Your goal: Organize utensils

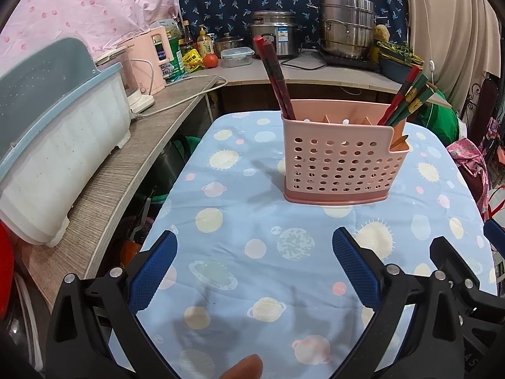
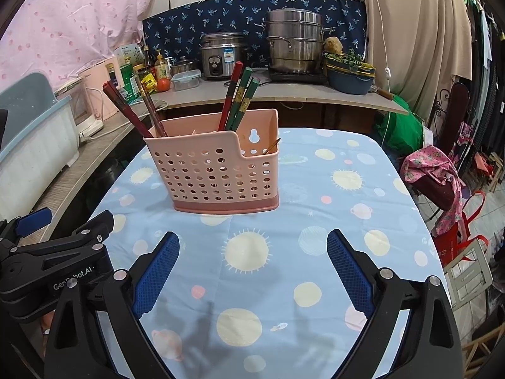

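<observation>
A pink perforated utensil holder (image 1: 341,161) stands upright on the blue planet-print tablecloth (image 1: 252,252); it also shows in the right wrist view (image 2: 217,170). Dark red chopsticks (image 1: 274,72) lean in its left compartment, and they show in the right wrist view (image 2: 126,107). Red and green chopsticks (image 1: 407,94) lean in its right part, and they show in the right wrist view (image 2: 240,94). My left gripper (image 1: 254,246) is open and empty, short of the holder. My right gripper (image 2: 252,246) is open and empty, also short of it.
A blue-and-white dish rack (image 1: 53,145) sits on the grey counter (image 1: 126,164) at left. Pots (image 1: 347,25), a rice cooker (image 2: 222,57), bottles and a tomato (image 1: 210,60) line the back counter. Bags and a chair (image 2: 442,170) stand at right.
</observation>
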